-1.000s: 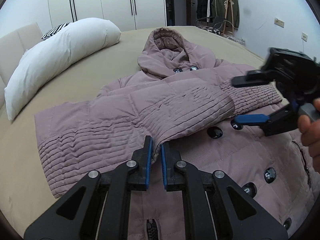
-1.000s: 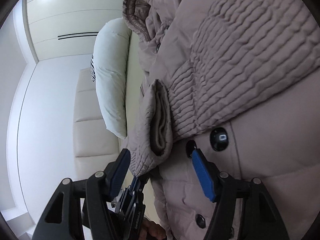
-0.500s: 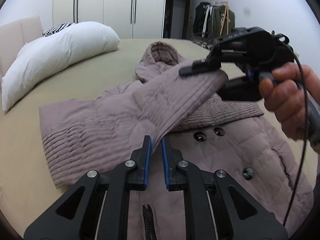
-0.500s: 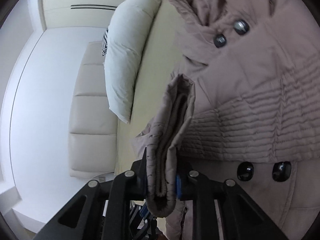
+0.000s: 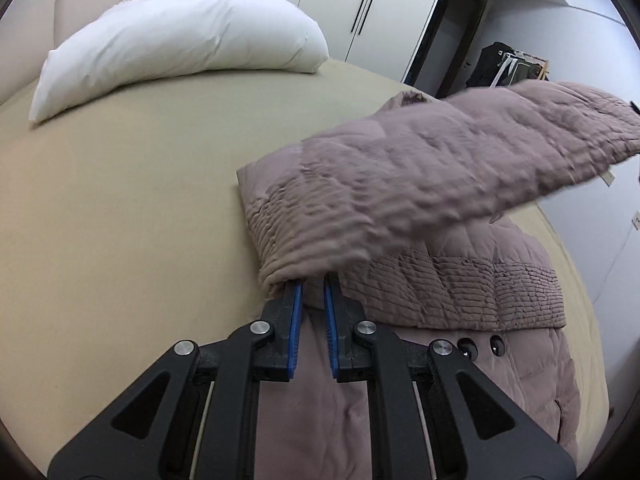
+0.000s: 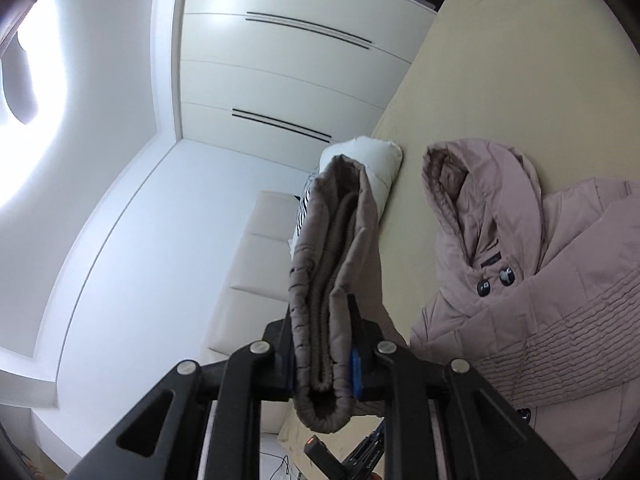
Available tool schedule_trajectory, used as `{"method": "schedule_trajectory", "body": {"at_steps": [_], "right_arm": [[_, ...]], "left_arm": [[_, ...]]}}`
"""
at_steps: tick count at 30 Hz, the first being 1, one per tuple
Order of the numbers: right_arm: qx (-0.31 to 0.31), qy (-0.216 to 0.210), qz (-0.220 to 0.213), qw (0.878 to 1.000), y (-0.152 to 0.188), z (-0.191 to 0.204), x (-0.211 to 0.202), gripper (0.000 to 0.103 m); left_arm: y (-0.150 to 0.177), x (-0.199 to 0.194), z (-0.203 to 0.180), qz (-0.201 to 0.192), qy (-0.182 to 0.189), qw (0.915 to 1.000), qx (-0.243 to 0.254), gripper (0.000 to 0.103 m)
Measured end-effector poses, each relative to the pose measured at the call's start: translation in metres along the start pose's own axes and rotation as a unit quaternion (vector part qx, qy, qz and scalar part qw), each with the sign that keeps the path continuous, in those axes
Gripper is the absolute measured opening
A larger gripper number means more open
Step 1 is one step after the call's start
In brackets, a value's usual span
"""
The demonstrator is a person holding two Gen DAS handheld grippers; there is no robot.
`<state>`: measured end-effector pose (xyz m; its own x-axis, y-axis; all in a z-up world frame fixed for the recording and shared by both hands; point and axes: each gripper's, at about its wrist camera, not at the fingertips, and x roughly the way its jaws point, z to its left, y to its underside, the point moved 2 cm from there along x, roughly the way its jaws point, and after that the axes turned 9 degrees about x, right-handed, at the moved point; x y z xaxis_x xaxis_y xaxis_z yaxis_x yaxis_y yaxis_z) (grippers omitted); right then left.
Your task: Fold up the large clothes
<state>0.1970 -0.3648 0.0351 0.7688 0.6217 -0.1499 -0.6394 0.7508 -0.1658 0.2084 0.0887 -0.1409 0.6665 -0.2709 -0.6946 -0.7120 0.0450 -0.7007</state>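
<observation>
1. Nearest the left wrist camera, the left gripper [image 5: 313,292] has its blue-padded fingers closed on a fold of the mauve coat [image 5: 460,292].
2. Alongside, the right gripper [image 6: 323,344] clamps the sleeve cuff [image 6: 332,280], lifted clear of the bed [image 5: 120,200].
3. Beyond, the coat's body and hood [image 6: 472,200] lie flat on the bed, near a white pillow [image 5: 180,48].
</observation>
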Motion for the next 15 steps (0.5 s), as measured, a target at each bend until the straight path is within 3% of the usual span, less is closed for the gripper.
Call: {"method": "schedule_trajectory", "body": {"at_steps": [4,8,12,15], "right_arm": [[0.009,0.010,-0.009,1.000,-0.010,-0.017,-0.013,0.021],[0.027,0.041,-0.024,0.998,-0.010,-0.060,-0.033,0.021],[0.071,0.129,-0.048,0.988,-0.016,-0.140,-0.054,0.021],[0.106,0.224,-0.036,0.968,-0.015,-0.206,-0.056,0.022]], "left_arm": [[-0.002,0.013,-0.011,0.005,-0.010,0.9994,0.032,0.010],[0.002,0.040,0.013,0.048,0.006,0.9987,-0.015,0.010],[0.008,0.041,0.012,0.080,0.019,0.9966,-0.012,0.010],[0.016,0.019,0.008,0.087,0.039,0.9952,0.019,0.010]]}}
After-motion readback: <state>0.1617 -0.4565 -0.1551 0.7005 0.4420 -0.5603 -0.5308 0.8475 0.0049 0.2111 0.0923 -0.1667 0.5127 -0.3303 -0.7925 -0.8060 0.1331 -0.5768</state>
